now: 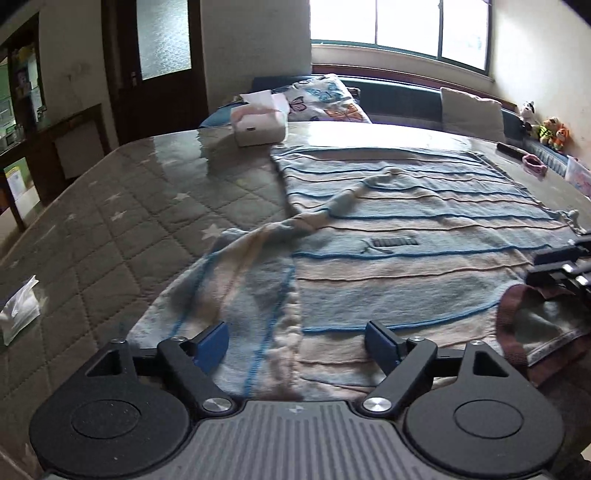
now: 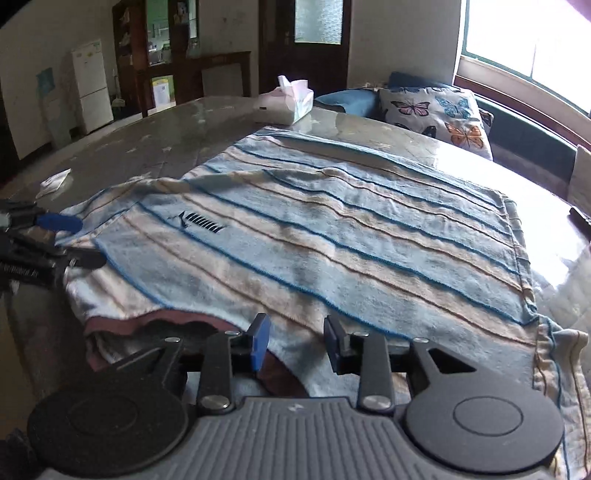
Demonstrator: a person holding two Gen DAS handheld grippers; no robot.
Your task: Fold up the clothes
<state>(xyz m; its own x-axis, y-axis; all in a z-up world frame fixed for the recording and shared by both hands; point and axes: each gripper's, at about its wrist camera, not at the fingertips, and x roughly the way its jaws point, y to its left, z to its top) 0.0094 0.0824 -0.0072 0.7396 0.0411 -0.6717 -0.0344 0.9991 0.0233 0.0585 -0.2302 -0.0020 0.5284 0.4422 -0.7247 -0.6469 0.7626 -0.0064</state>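
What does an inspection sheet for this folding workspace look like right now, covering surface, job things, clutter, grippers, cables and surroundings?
Surface: quilted star-print table cover, glossy at the far end.
Job's things: striped sweater spread flat, one sleeve folded across the body; maroon collar at the near edge.
Clutter: tissue box beyond the sweater; small tissue packet near the table edge; pink object at the far side.
Grippers: left gripper open over the sleeve; right gripper open at the collar edge, holding nothing.
Cables: nothing seen.
Surroundings: butterfly cushion, bright window, dark wooden door, stuffed toys.
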